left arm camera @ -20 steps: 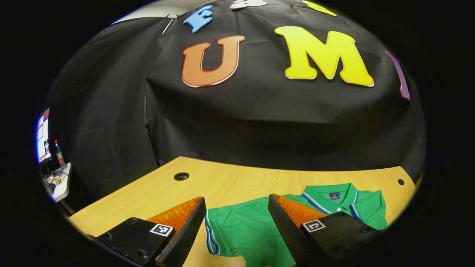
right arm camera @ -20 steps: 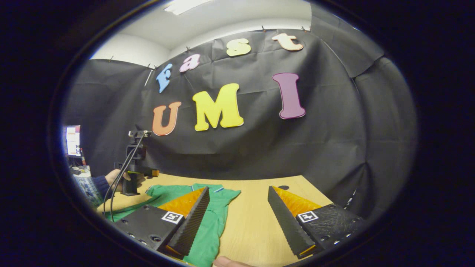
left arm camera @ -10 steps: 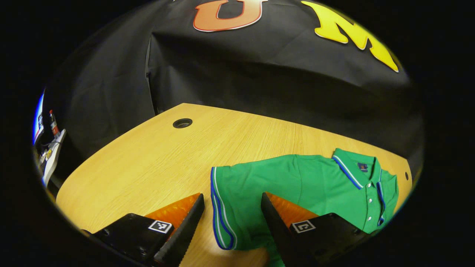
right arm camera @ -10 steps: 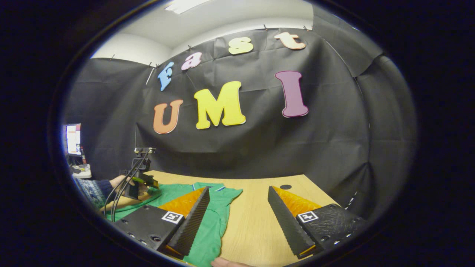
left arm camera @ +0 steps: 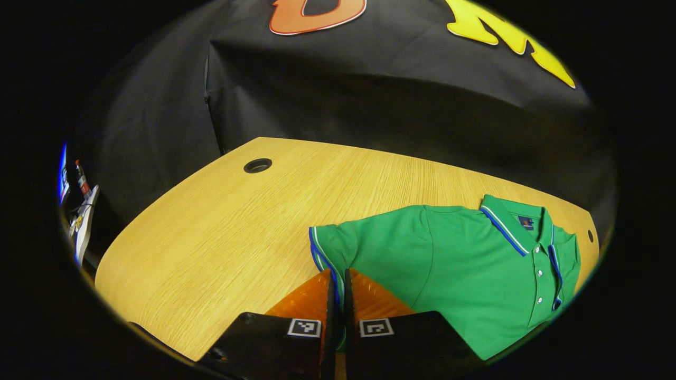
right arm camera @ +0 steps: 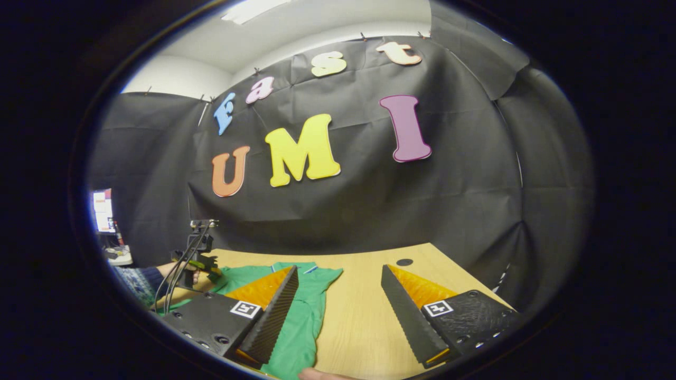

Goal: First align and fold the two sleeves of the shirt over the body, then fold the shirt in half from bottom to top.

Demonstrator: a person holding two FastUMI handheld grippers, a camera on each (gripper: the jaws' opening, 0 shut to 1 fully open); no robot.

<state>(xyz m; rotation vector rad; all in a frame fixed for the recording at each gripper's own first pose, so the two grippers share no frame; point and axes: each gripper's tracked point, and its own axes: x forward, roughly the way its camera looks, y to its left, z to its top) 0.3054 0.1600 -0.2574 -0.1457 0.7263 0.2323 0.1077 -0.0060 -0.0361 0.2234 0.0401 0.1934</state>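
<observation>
left gripper (left arm camera: 338,295): jaws closed on the sleeve (left arm camera: 323,248) cuff edge | shirt (left arm camera: 465,264): flat on the bench (left arm camera: 211,237), collar far right | right gripper (right arm camera: 338,311): jaws wide apart, holding nothing, above the bench, shirt under its left finger

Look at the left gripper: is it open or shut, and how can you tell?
Shut. In the left gripper view, the left gripper has both fingers pressed together on the striped sleeve cuff of the green shirt.
</observation>
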